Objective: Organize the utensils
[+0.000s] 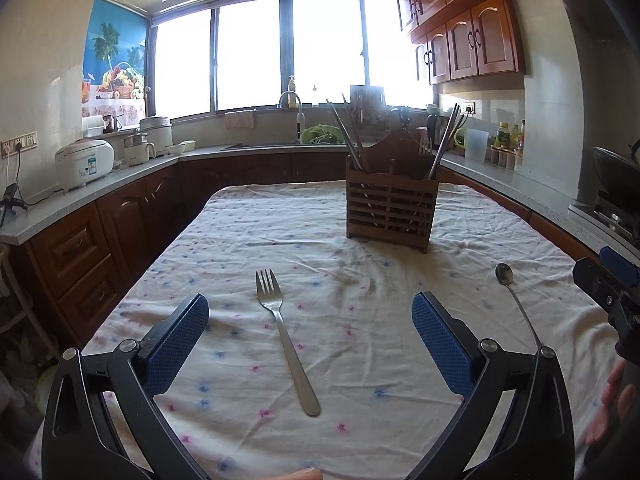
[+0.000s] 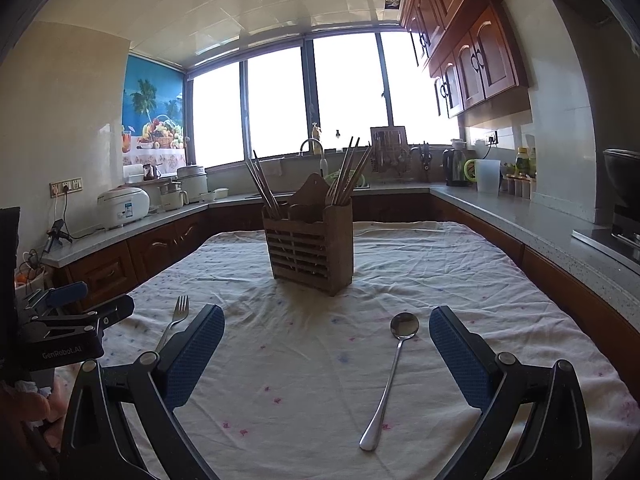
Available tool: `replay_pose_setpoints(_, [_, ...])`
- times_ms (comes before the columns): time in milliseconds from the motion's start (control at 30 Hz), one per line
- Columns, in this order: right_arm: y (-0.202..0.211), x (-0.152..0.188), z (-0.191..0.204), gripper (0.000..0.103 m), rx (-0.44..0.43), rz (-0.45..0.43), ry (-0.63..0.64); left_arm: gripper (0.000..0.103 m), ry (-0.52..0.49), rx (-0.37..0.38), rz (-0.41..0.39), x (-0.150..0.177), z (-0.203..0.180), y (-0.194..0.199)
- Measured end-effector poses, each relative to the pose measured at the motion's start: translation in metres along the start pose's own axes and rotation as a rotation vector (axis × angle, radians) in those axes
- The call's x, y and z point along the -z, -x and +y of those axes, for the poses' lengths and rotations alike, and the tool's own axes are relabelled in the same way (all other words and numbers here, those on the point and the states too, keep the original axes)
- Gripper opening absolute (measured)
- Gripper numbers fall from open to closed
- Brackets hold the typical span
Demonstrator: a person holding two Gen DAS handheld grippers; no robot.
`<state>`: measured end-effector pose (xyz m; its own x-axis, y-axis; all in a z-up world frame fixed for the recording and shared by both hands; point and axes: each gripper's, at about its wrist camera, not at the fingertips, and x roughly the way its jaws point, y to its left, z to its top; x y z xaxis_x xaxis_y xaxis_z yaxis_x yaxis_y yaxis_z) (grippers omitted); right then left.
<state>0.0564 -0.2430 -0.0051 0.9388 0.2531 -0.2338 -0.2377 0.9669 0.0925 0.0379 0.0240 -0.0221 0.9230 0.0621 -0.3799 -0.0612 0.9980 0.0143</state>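
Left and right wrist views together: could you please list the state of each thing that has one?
Steel fork: flat on the tablecloth, tines toward the caddy, not gripped.
Steel long-handled spoon: flat on the cloth, bowl up, not gripped.
Slatted wooden utensil caddy: upright, chopsticks standing in it.
Left gripper: open, straddling the fork.
Right gripper: open, spoon between its fingers.

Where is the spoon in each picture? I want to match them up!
Left wrist view: the spoon lies at the far right on the tablecloth, outside the left gripper.
Right wrist view: the spoon lies near the middle, between the fingers of the right gripper.
Shared landmark: the wooden utensil holder stands beyond it in both.
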Motion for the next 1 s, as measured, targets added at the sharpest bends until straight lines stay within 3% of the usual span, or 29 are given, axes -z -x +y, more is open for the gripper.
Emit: replay_pose_setpoints(1000, [-0.0027,-0.0051,0.0035,0.103,-0.013,-0.001,0.004,0.103,-0.016,-0.011,0.004,0.0002,-0.0031,-0.0005])
